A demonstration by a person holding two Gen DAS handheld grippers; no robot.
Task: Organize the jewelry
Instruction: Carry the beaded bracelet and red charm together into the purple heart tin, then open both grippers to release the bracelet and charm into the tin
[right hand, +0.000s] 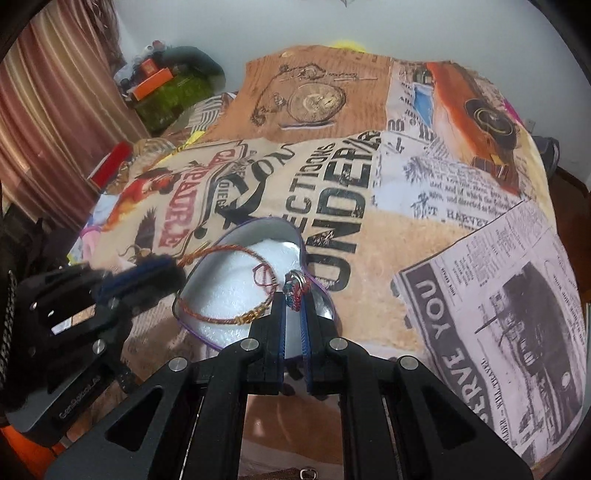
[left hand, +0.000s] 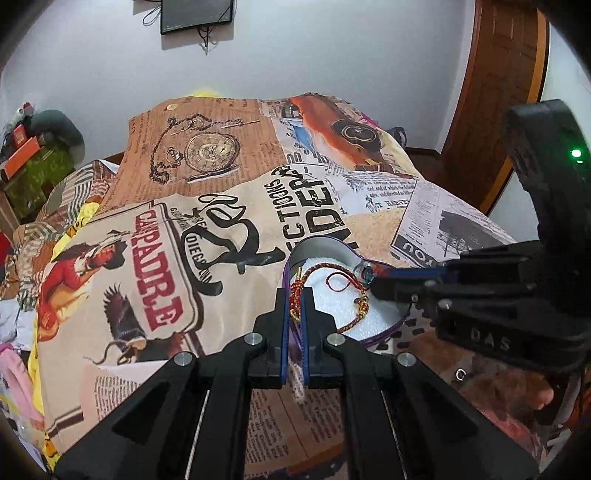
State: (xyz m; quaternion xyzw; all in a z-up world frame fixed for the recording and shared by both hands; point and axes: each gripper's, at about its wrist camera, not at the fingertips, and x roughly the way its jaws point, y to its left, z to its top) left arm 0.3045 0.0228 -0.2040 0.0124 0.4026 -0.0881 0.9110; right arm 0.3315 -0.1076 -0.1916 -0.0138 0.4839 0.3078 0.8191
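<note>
I had both grippers down over the heart-shaped box with a purple rim and white foam lining (left hand: 334, 291), which sat on the bedspread printed with old newspaper cuttings, a pocket watch and an orange car (left hand: 229, 206). My left gripper (left hand: 294, 295) had its jaws pressed together on the knotted red-and-gold end of a thin braided thread bracelet (left hand: 360, 310), at the box's left rim. The bracelet's cord ran in a loop across the white foam to the other side. There my right gripper (right hand: 293, 295) was clamped on the bracelet's round multicoloured charm with a silver ring (right hand: 295, 286), just over the box's right rim. From the right wrist view the cord lay partly on the foam, with a small red loop in the middle. Whether the charm touched the rim I could not tell. A dark framed screen (left hand: 196, 15) hung on the white wall behind.
</note>
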